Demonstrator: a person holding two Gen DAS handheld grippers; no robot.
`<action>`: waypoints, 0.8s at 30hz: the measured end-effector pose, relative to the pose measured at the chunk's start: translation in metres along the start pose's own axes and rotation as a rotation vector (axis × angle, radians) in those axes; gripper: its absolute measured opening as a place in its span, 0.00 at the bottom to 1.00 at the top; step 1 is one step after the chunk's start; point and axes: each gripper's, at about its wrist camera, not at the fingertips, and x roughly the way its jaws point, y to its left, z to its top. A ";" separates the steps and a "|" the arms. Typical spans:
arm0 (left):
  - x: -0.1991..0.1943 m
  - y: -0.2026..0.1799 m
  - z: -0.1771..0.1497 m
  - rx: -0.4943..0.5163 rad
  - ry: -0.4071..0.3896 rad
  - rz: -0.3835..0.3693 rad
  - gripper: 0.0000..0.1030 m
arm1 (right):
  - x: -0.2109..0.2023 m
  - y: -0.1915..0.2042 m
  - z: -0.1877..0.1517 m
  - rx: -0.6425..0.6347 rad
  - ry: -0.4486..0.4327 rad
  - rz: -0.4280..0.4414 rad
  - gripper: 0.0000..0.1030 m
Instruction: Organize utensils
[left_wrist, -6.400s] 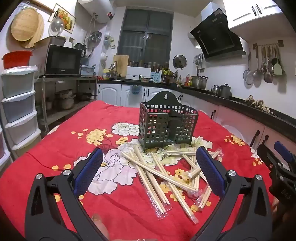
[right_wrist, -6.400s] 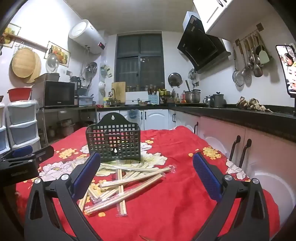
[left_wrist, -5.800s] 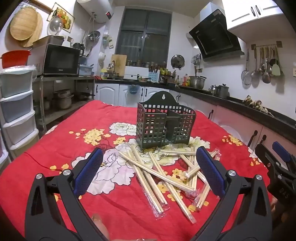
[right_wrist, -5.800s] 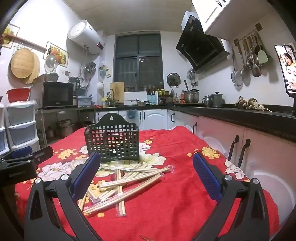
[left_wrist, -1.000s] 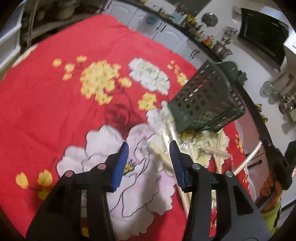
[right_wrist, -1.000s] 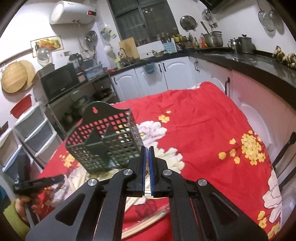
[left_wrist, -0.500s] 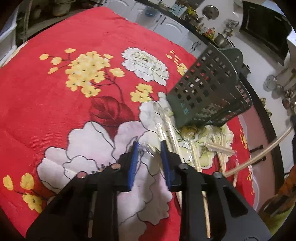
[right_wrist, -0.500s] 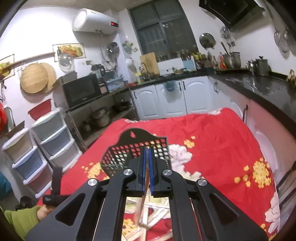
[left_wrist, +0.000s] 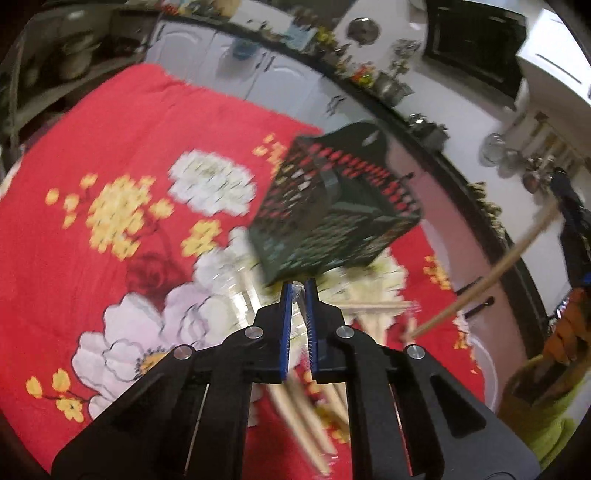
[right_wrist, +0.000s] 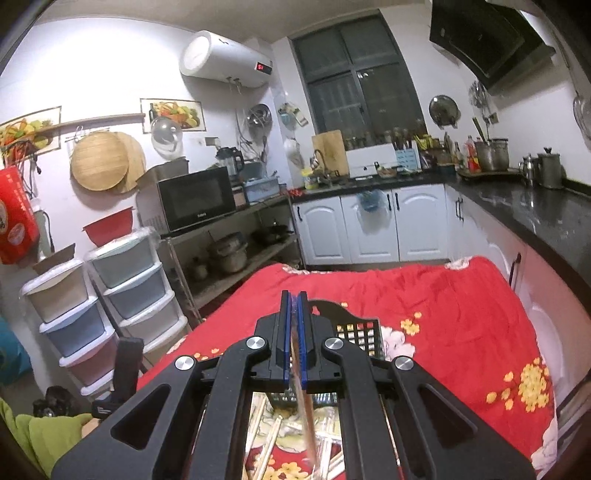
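Pale wooden chopsticks (left_wrist: 314, 417) in clear sleeves lie scattered on the red flowered counter (left_wrist: 110, 122) before a dark green basket (left_wrist: 332, 206), each claw, left (left_wrist: 296, 286) and right (right_wrist: 294, 297), pinching one wrapped pair.

Dark slotted basket (left_wrist: 332, 206) stands mid-worktop, blocking the straight way ahead of the left tongs (left_wrist: 298, 290). Loose wrapped chopsticks (left_wrist: 369, 310) strewn at its foot. Red cloth (left_wrist: 110, 129) to its left lies open, room to pass. On the right, a long chopstick (left_wrist: 491, 277) slants through the air. Stacked drawers (right_wrist: 122, 295) crowd the worktop's left edge.
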 end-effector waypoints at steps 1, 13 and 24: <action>-0.004 -0.007 0.004 0.012 -0.011 -0.016 0.04 | -0.001 0.001 0.001 -0.003 -0.004 0.002 0.04; -0.037 -0.069 0.051 0.132 -0.151 -0.137 0.03 | -0.002 0.005 0.019 -0.036 -0.049 -0.004 0.04; -0.065 -0.100 0.093 0.197 -0.294 -0.160 0.03 | 0.003 0.006 0.043 -0.057 -0.101 -0.028 0.04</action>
